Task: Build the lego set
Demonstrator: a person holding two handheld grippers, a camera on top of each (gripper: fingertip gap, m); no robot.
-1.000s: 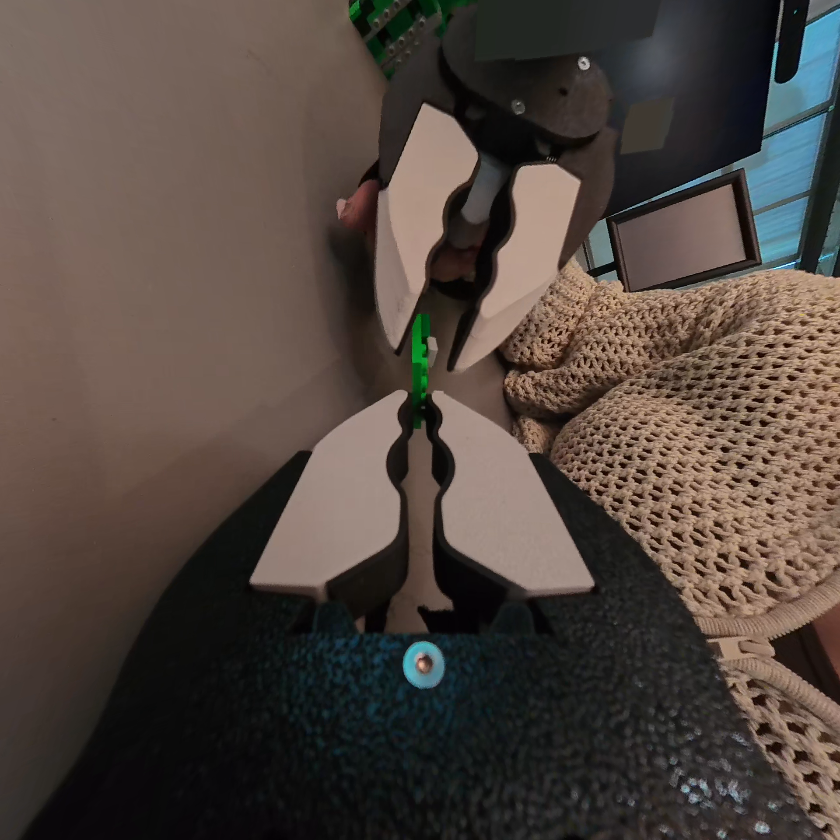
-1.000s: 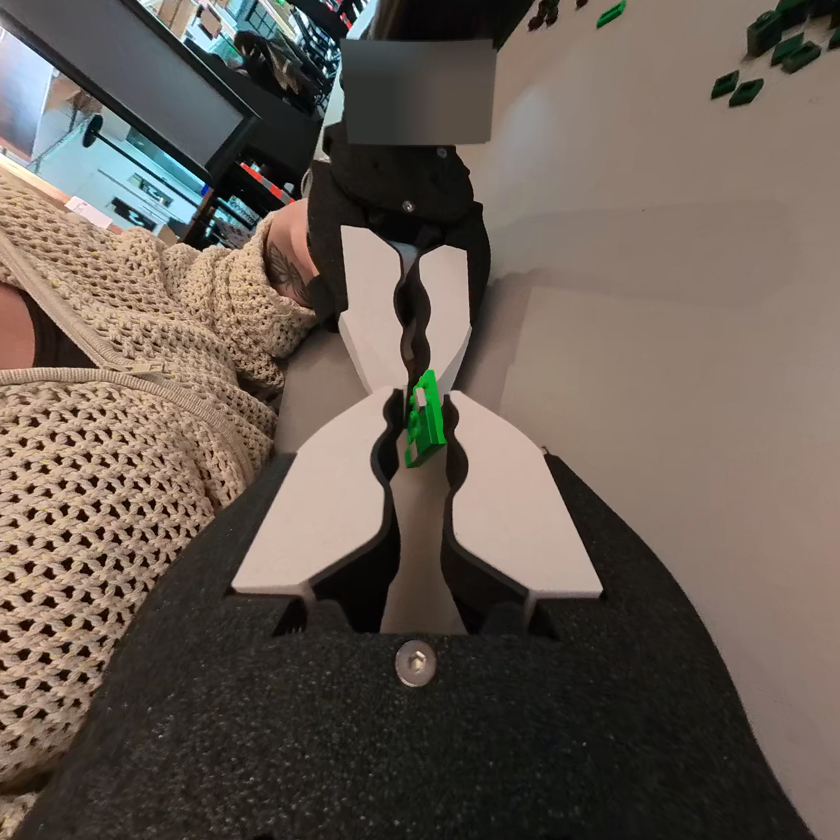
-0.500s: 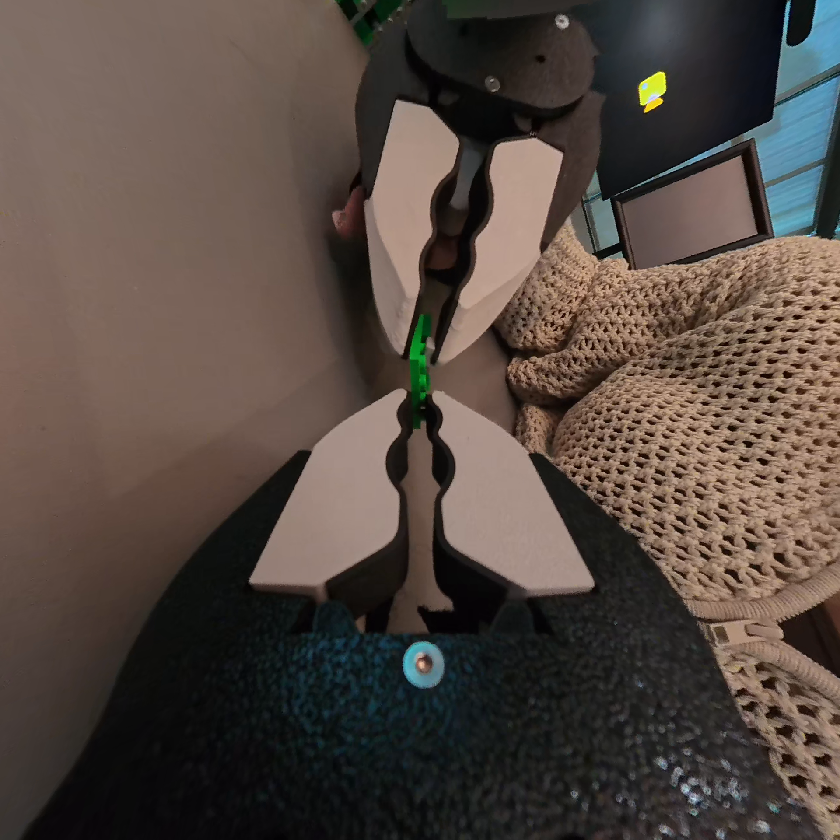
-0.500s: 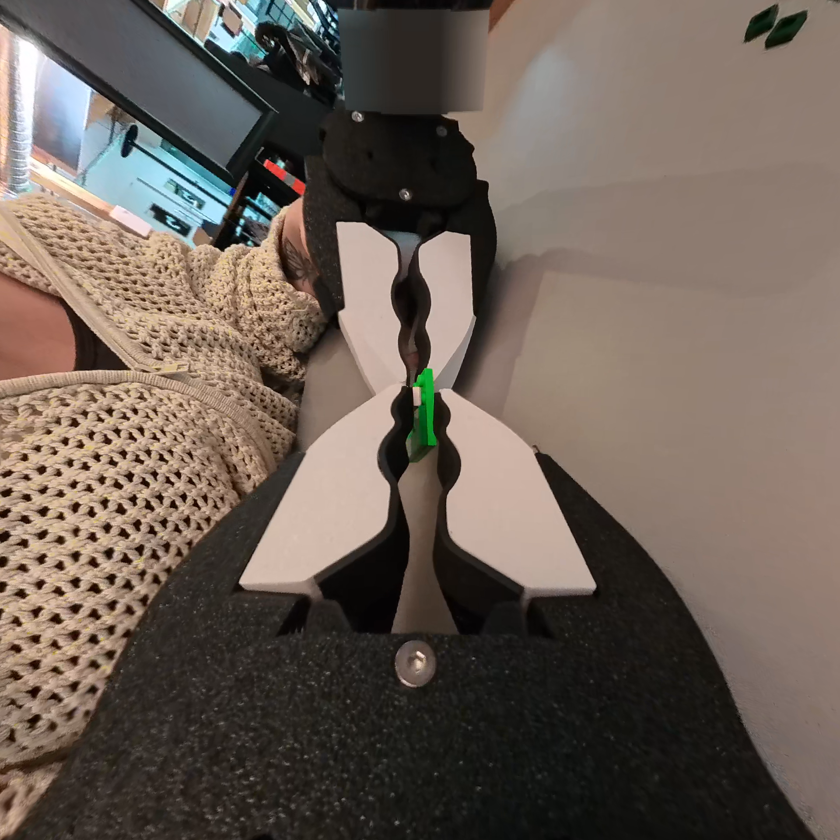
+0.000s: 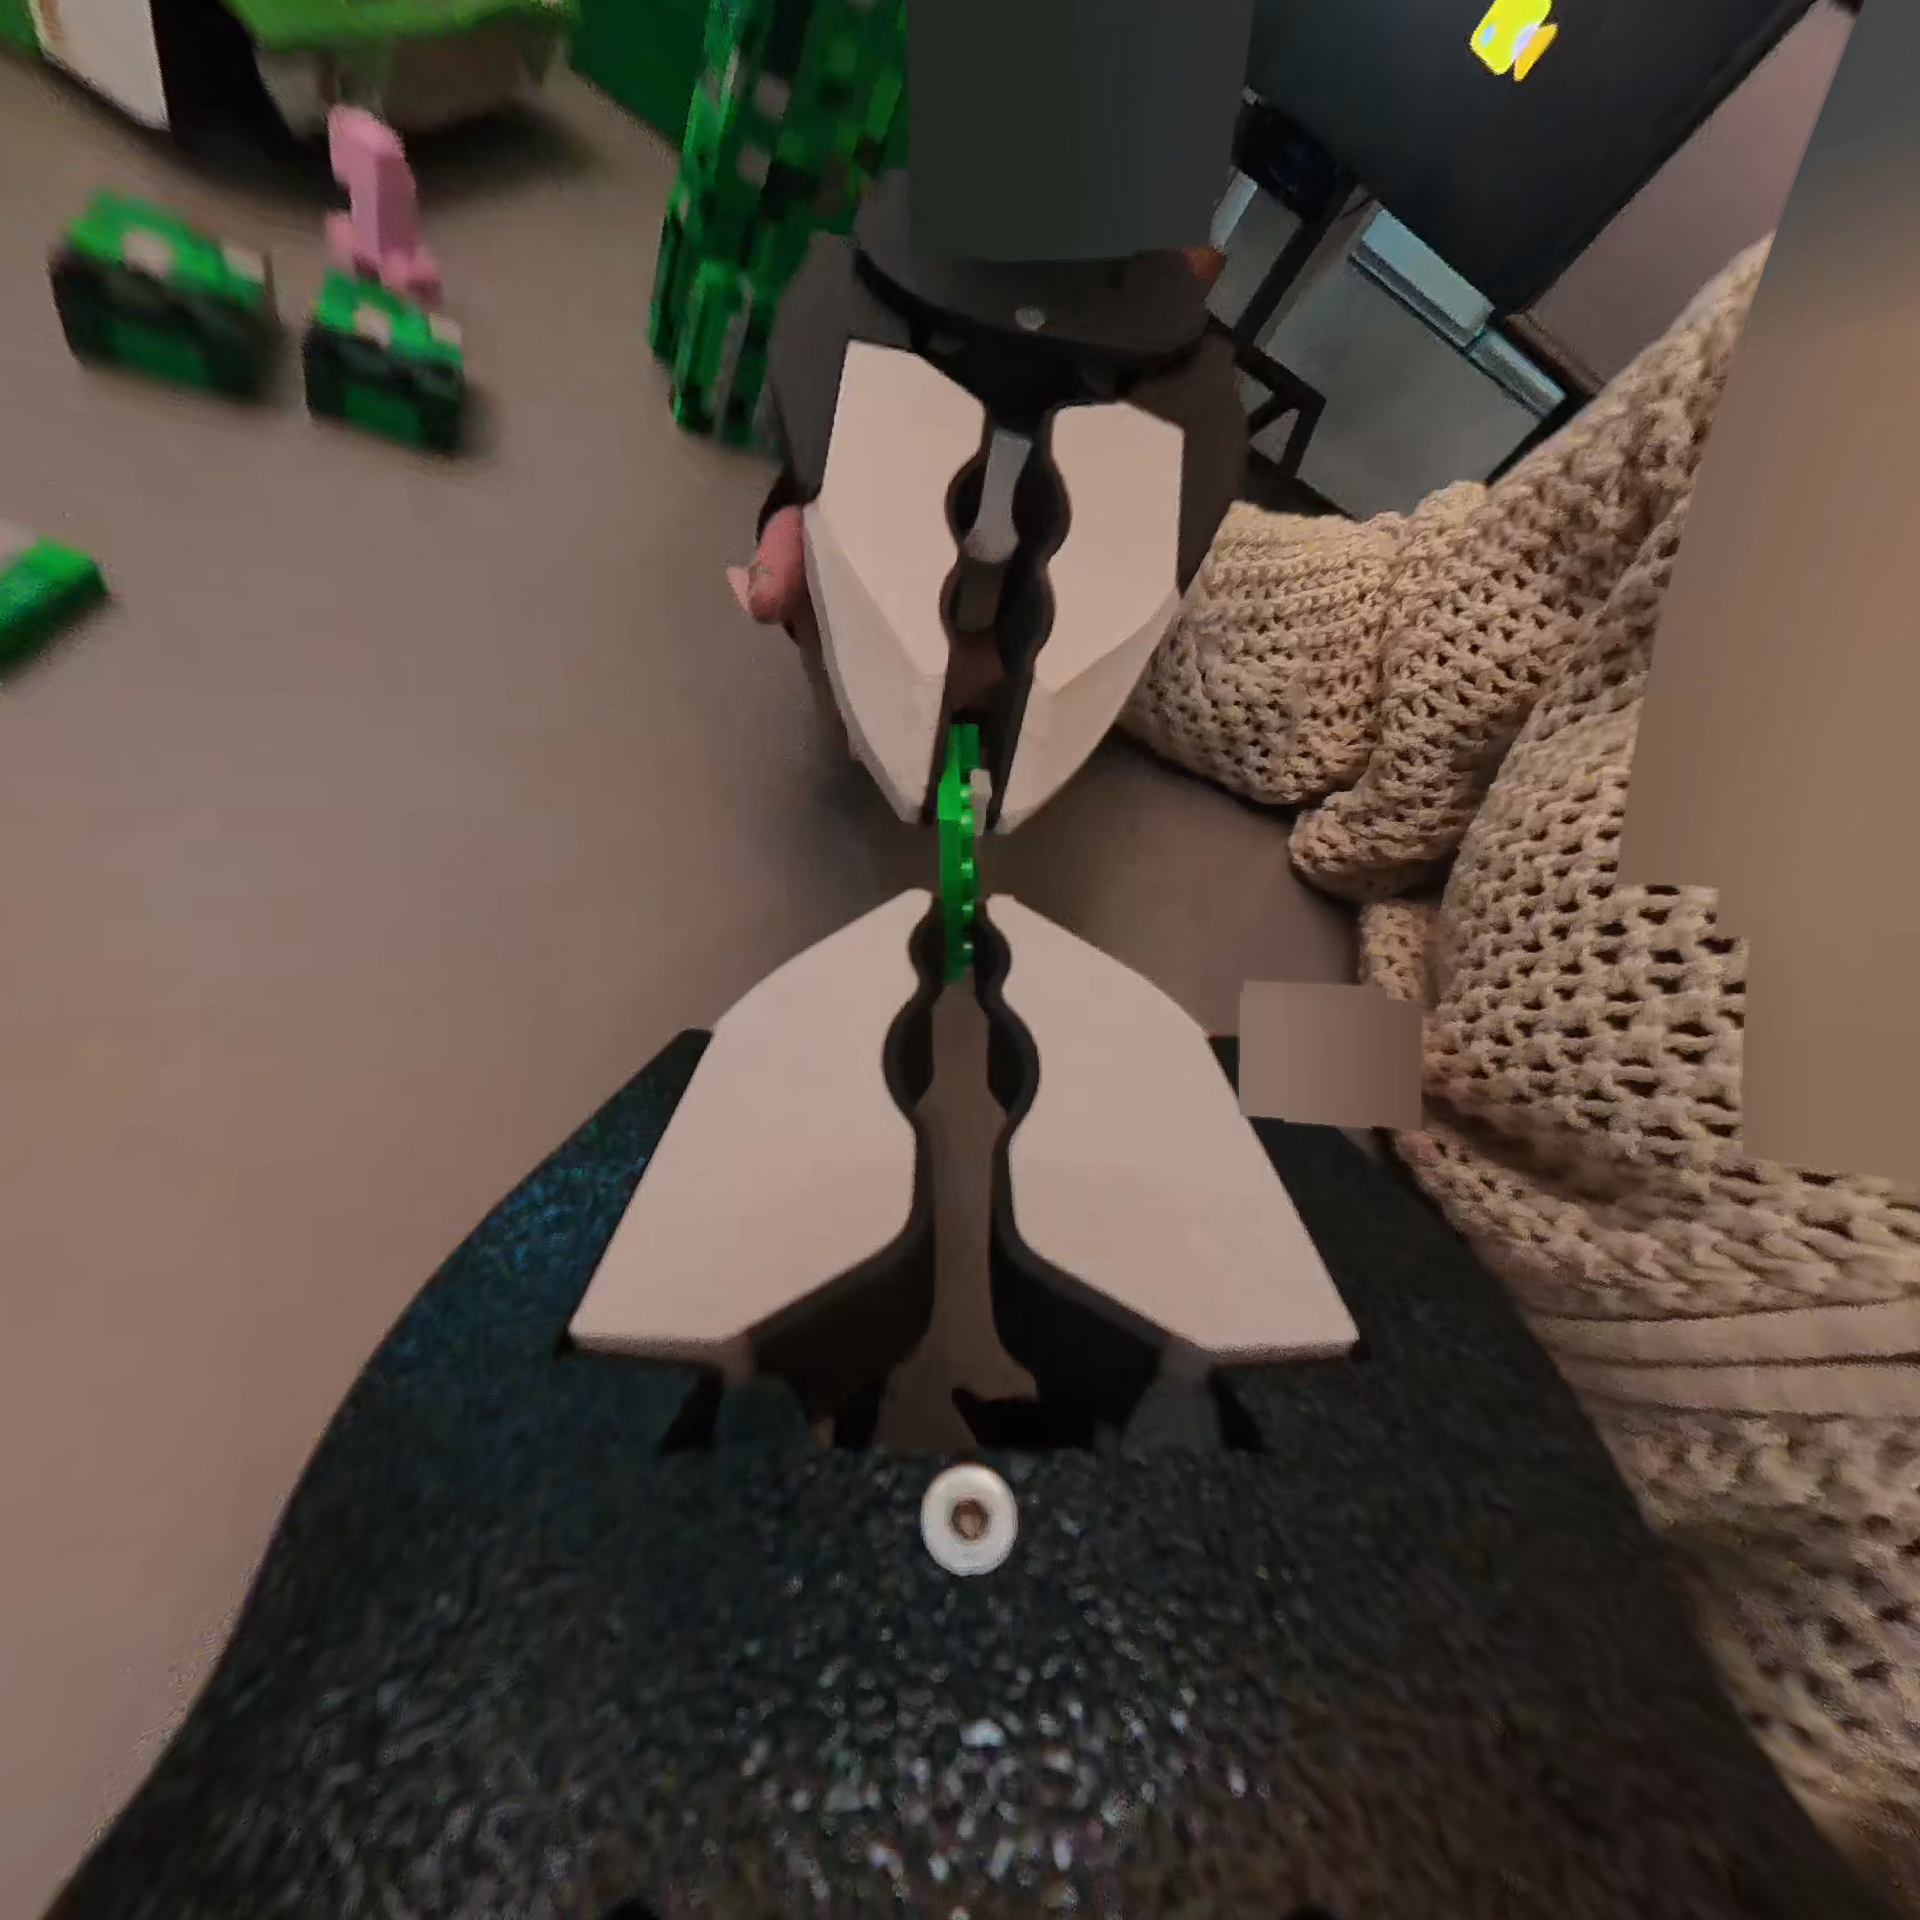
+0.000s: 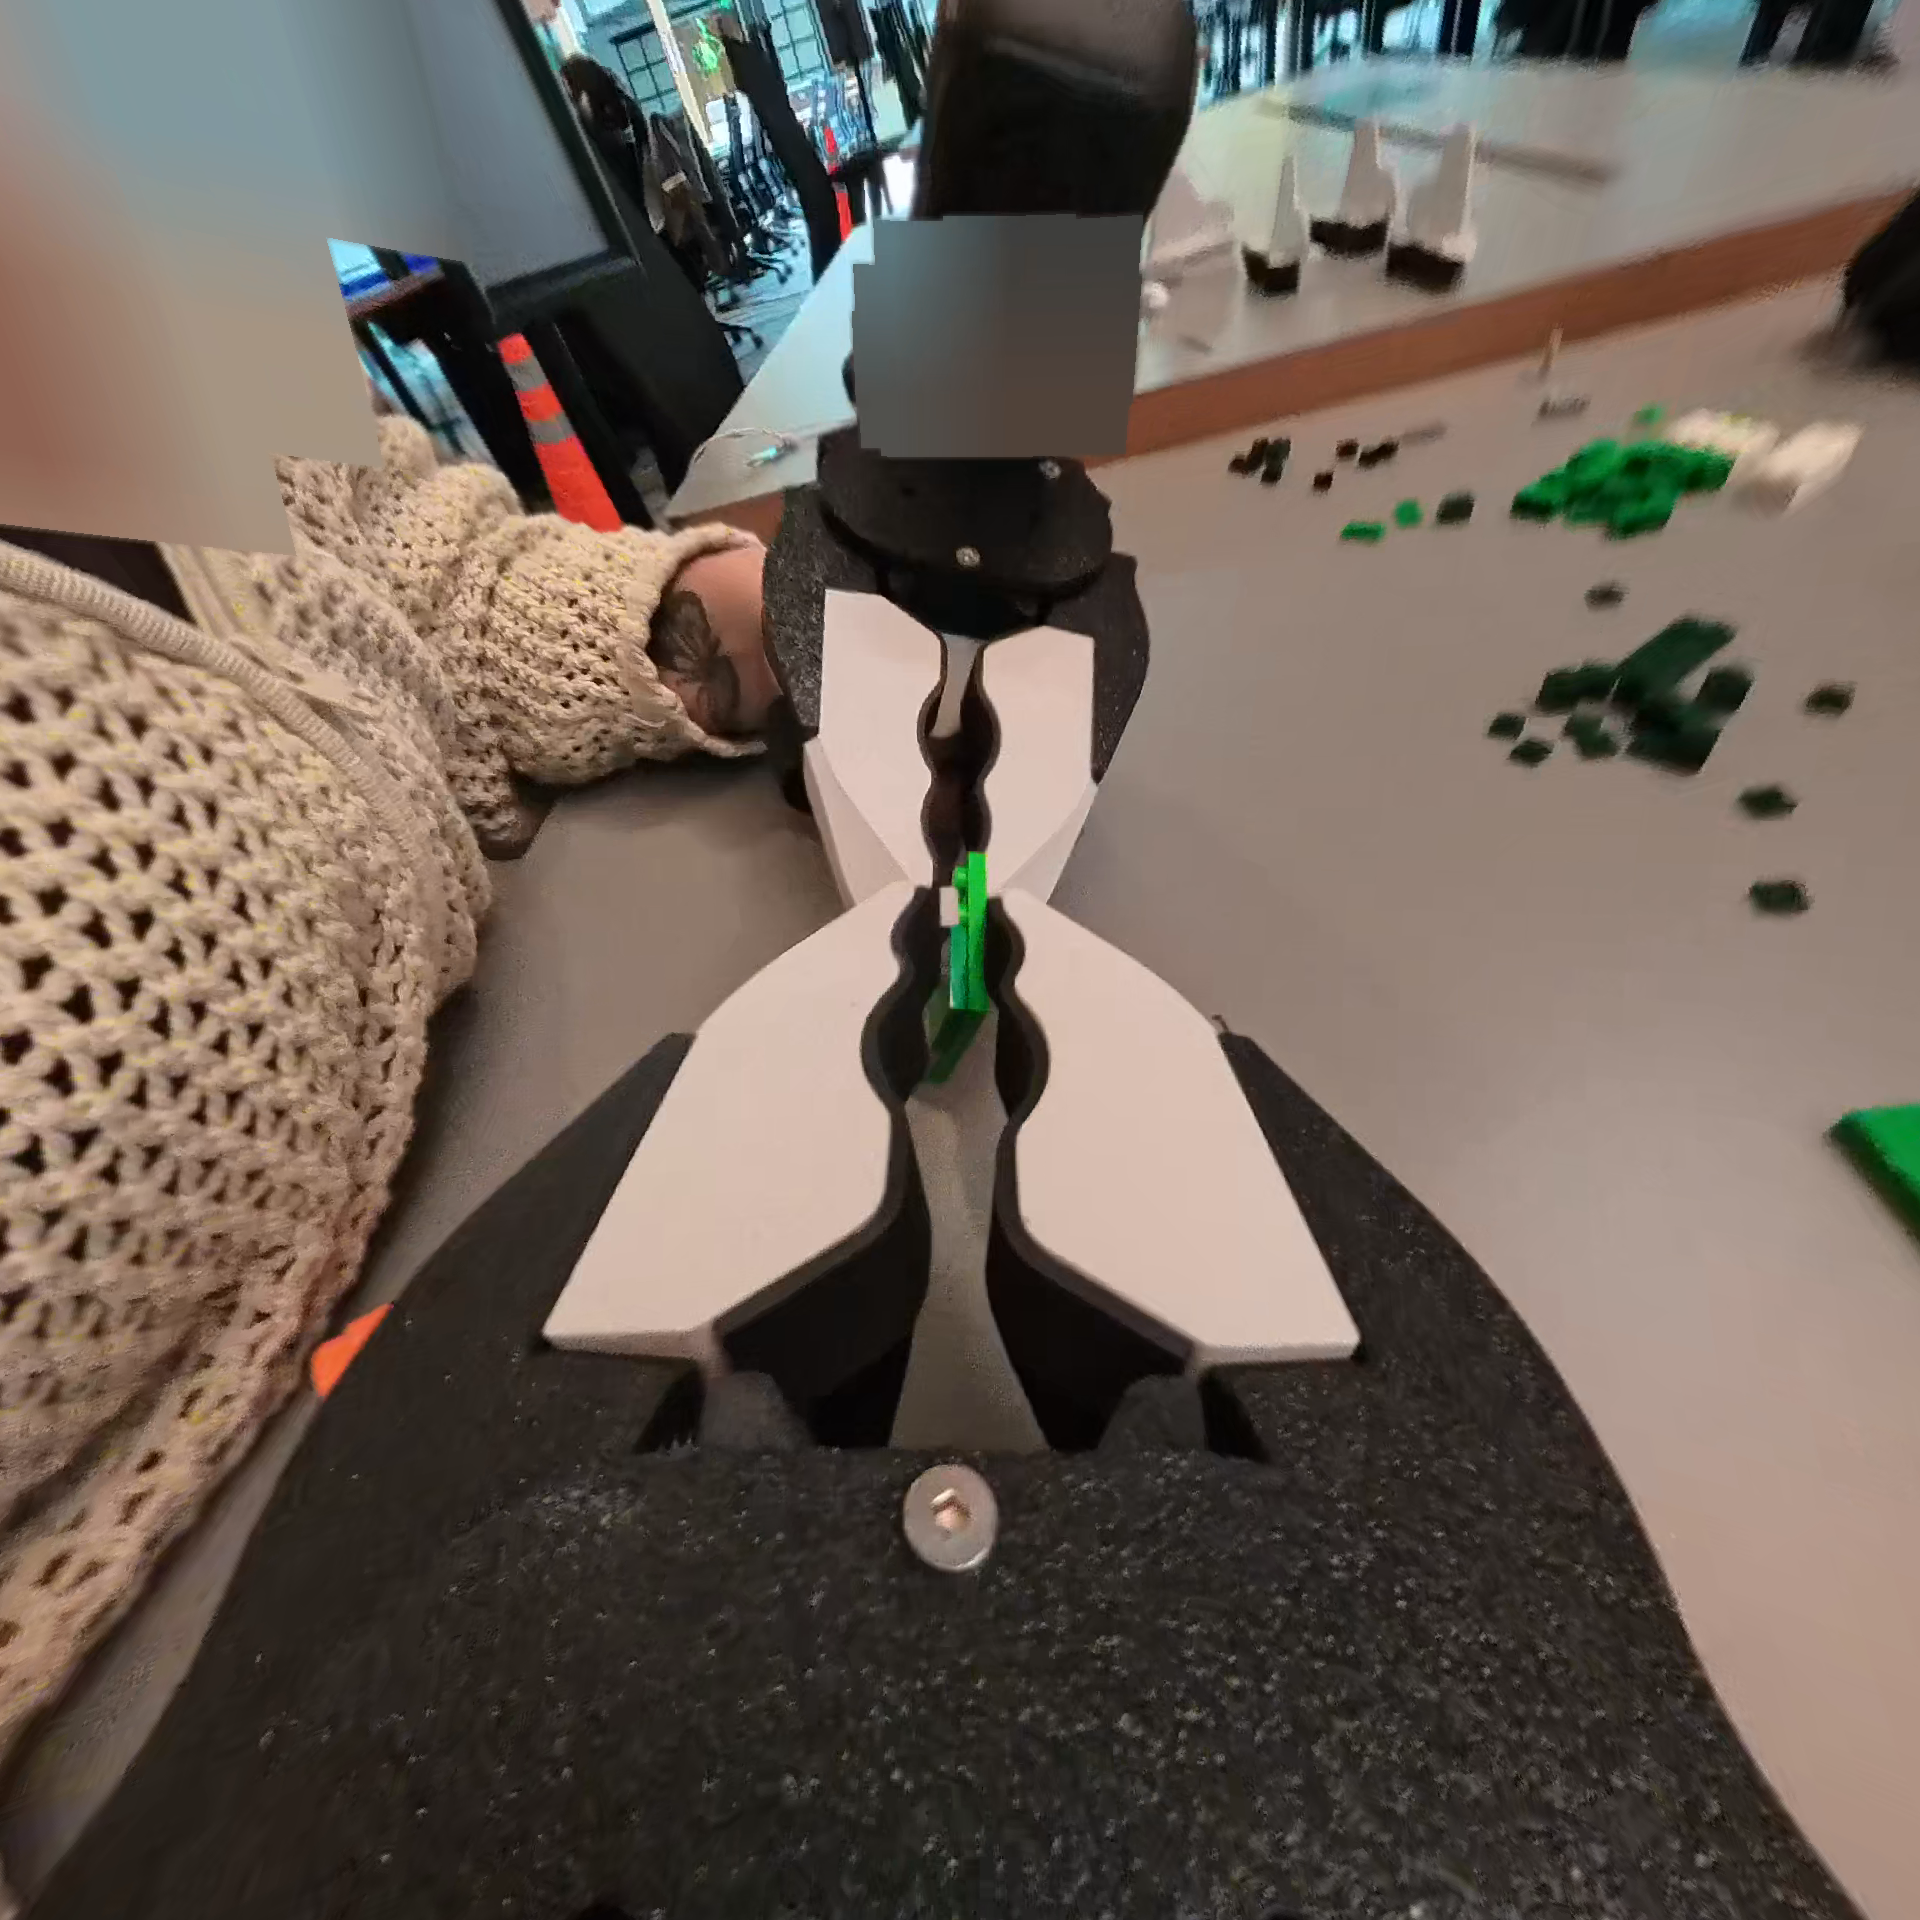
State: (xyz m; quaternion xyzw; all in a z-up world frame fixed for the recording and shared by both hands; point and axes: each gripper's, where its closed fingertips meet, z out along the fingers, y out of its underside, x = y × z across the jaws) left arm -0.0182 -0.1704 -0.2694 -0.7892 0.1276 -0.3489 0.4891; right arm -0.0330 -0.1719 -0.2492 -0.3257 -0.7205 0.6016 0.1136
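A thin bright green lego plate [image 5: 954, 862] is held edge-on between the two grippers, which face each other tip to tip above the grey table [image 5: 416, 831]. A small white piece [image 5: 982, 795] sits on the plate's side. My left gripper [image 5: 954, 935] is shut on the plate's near end. My right gripper [image 5: 961, 805] is shut on its far end, over the white piece. In the right wrist view the plate [image 6: 968, 956] sits between my right gripper's [image 6: 961, 909] fingers, with the white piece [image 6: 948, 904] and my left gripper [image 6: 961, 873] just beyond.
Two small green lego blocks [image 5: 156, 301] [image 5: 379, 353], a pink figure [image 5: 379, 208] and a tall green build [image 5: 769, 208] stand at the back left. Loose dark green pieces [image 6: 1652, 696], a bright green pile [image 6: 1621, 483] and a green plate [image 6: 1886, 1153] lie to the right. A knit sleeve [image 5: 1455, 675] is close by. Only a small space, under 4 cm, lies between the two pairs of fingers. My right tips are roughly 25 cm from the pink figure [image 5: 379, 208].
The right gripper, open a second ago, has closed on the green plate. Both grippers have swung together, bringing the table's lego builds and loose pieces into view. The left grip is unchanged.
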